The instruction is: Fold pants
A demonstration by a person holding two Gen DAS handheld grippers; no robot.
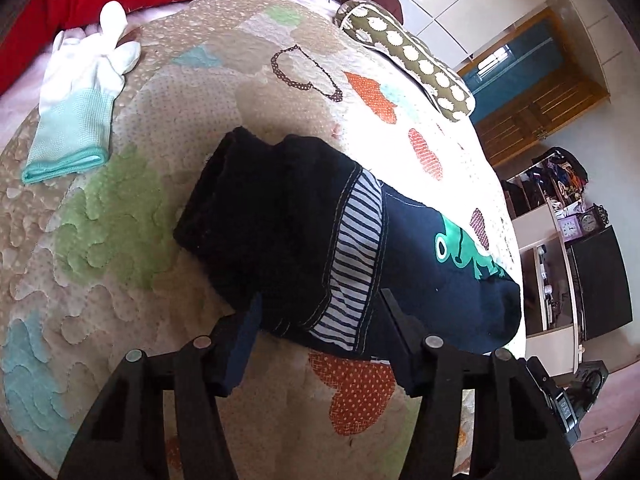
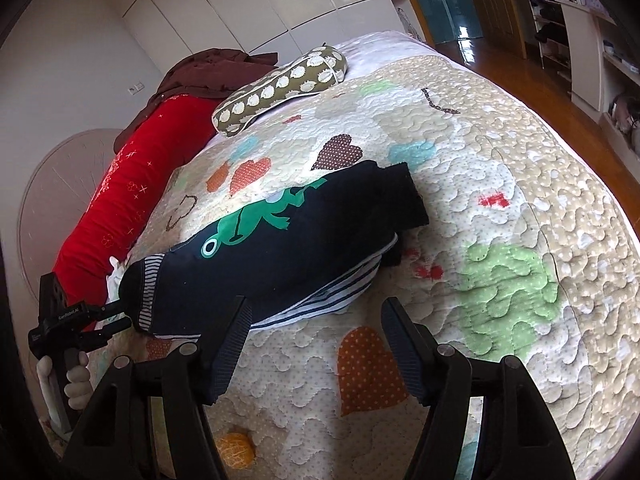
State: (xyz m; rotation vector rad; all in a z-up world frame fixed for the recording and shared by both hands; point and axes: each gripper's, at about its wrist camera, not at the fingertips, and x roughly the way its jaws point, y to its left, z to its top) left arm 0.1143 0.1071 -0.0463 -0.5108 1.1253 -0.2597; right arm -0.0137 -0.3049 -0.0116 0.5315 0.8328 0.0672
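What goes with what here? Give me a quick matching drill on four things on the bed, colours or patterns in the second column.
Things:
1. pants
2. glove
3. small cushion
4. long bolster

Descriptions:
A. olive with pale round dots
B. plain red with fine stitched motifs
C. dark navy with a green frog and striped trim
D. white with a mint cuff

Pairs: 1-C, 2-D, 3-A, 4-B
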